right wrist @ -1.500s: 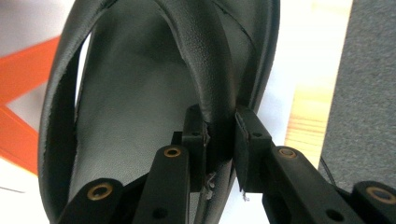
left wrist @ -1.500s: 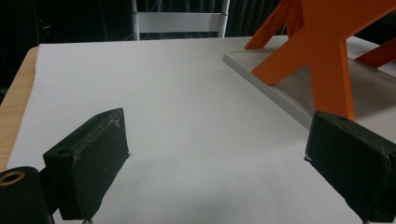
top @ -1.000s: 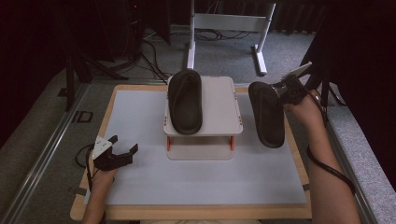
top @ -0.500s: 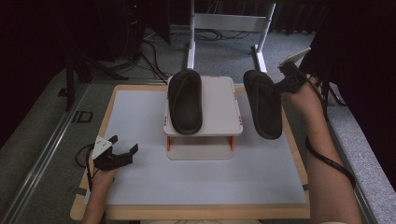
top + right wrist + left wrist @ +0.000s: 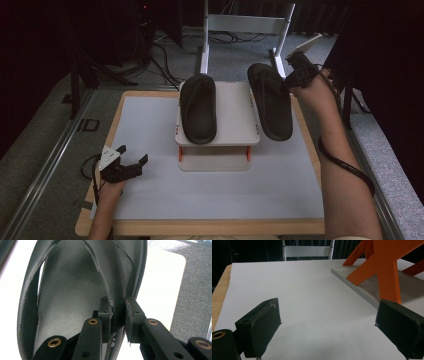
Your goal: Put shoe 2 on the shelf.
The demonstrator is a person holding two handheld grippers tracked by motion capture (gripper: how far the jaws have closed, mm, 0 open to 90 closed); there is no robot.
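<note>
Two dark sandals are in play. One sandal [image 5: 198,107] lies on the left half of a small white stand [image 5: 235,127] with orange legs [image 5: 387,270]. The other sandal [image 5: 270,100] hangs in the air at the stand's right edge, held at its far end by my right gripper [image 5: 291,80]. In the right gripper view the jaws are shut on that sandal's strap [image 5: 117,302]. At the table's front left, my left gripper [image 5: 131,162] rests low over the white mat with its pads [image 5: 259,327] wide apart and nothing between them.
A white mat [image 5: 150,130] covers a wooden-edged table [image 5: 95,210]. Behind the table stands a white metal frame [image 5: 245,25] on grey carpet with cables. A metal rail [image 5: 45,170] runs along the left side.
My right gripper has lifted the held sandal and carried it left, from beside the stand to over its right edge. The left gripper has stayed put.
</note>
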